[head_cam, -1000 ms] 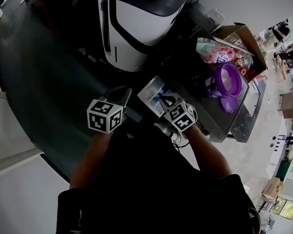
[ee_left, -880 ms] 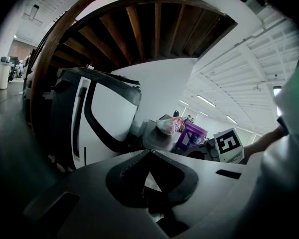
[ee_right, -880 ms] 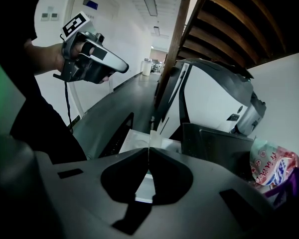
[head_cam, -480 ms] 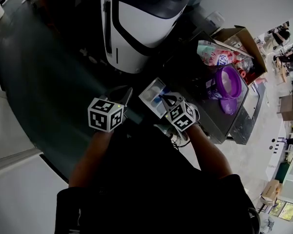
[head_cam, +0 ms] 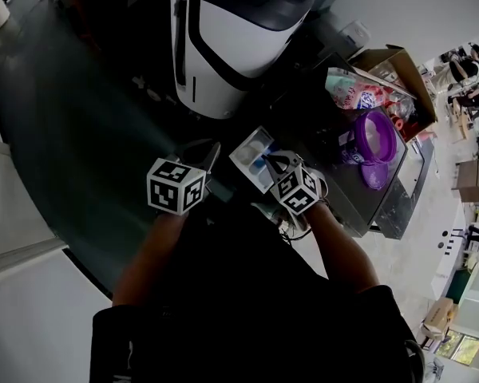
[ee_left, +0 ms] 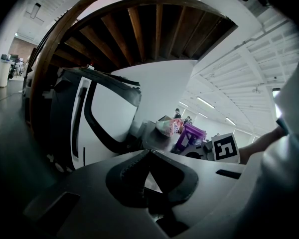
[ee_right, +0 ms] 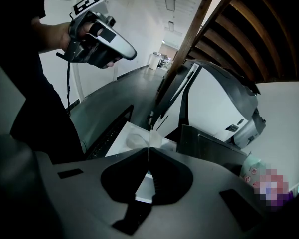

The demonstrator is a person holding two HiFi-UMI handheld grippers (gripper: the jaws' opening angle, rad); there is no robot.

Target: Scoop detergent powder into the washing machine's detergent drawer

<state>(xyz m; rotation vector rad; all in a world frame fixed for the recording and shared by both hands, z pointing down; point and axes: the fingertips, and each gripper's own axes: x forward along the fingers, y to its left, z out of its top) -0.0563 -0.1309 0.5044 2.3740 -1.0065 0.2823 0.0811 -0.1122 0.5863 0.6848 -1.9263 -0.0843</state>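
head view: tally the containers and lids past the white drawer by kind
purple tub: 1
purple lid: 1
printed bag: 1
cardboard box: 1
total: 4

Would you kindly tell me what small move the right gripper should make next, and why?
Probably roll the right gripper to tip the scoop out. Its jaws are shut on the scoop's handle, and the clear bowl hangs over the open white detergent drawer. Whether it holds powder cannot be told. The left gripper is shut and empty.
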